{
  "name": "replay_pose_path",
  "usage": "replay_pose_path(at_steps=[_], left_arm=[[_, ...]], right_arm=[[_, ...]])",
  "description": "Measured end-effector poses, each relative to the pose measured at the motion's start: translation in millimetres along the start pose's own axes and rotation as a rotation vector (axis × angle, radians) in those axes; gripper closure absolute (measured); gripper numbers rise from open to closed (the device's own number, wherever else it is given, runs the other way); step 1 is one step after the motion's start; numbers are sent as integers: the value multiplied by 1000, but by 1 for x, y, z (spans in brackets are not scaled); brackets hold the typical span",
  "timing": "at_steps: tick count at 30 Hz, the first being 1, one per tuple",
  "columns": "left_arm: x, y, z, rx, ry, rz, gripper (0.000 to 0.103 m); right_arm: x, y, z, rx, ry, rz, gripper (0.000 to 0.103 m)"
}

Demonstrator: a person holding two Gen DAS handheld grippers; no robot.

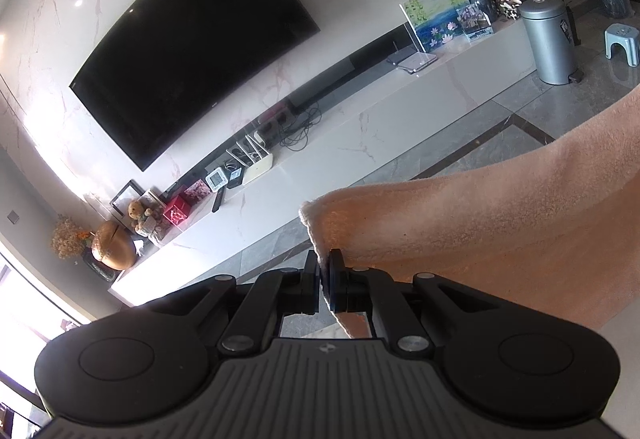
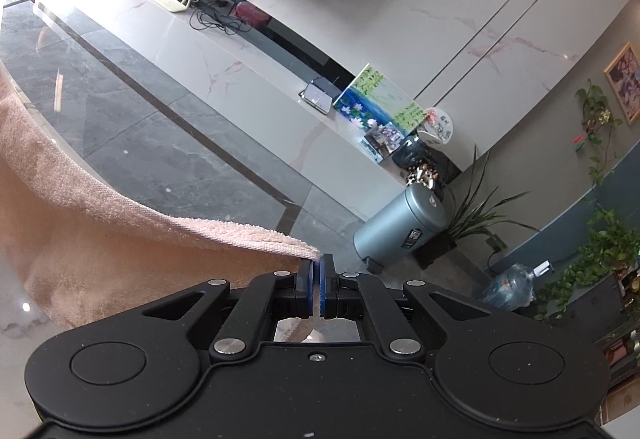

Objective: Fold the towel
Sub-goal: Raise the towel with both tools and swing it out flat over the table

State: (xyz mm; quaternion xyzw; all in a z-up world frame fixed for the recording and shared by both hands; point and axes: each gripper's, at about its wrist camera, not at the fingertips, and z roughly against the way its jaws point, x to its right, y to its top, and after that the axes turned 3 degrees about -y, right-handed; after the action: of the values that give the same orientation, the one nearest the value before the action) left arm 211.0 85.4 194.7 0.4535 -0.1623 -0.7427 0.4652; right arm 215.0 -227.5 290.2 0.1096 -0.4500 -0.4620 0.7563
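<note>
So I had the pink towel (image 1: 500,223) up off everything, pinched at both ends. My left gripper (image 1: 325,279) was clamped tight on one corner of it, the cloth squeezed between the two black fingers (image 1: 340,281) with a bit of the hem poking out above them, and the rest of the towel ran off toward the right edge of that view. My right gripper (image 2: 319,285) was closed on the other corner, blue pads (image 2: 306,289) pressed together with the fabric between them, and the towel swept away to the left and sagged in the middle.

Container-wise, not much to report. There was a grey lidded bin (image 2: 400,225) on the floor at the end of the TV counter (image 1: 360,127), lid closed, so I couldn't tell what was in it. A water jug (image 2: 506,287) lay on its side near the plants (image 2: 592,251); whether it had anything in it I couldn't tell either. A red box (image 1: 176,213) sat near the far left end of the counter beside a teddy bear (image 1: 138,213).

Both grippers were pointed out toward the TV (image 1: 192,51) wall and tilted up a bit, each rolled to one side, so the whole room looked slanted in both cameras. The grey tile floor (image 2: 160,127) showed under the towel.
</note>
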Motion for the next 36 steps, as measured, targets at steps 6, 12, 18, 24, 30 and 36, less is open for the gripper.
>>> replay_pose_path(at_steps=[6,12,18,24,30,36], left_arm=[[-8,6,6,26,13,6,100],[2,-24,4,-22,-16,-8,100],[18,-69,9,-87,-81,-22,100],[38,-123,22,-149,-182,-34,100],[60,-163,29,-232,-254,-66,100],[71,-190,32,-289,-287,-85,100]], right_arm=[[-12,-12,1,-13,41,49,102],[-26,-27,2,-29,89,104,102],[-63,-70,3,-100,185,196,102],[-93,-119,7,-202,278,275,102],[-114,-155,20,-282,366,337,102],[-141,-191,36,-373,482,422,102]])
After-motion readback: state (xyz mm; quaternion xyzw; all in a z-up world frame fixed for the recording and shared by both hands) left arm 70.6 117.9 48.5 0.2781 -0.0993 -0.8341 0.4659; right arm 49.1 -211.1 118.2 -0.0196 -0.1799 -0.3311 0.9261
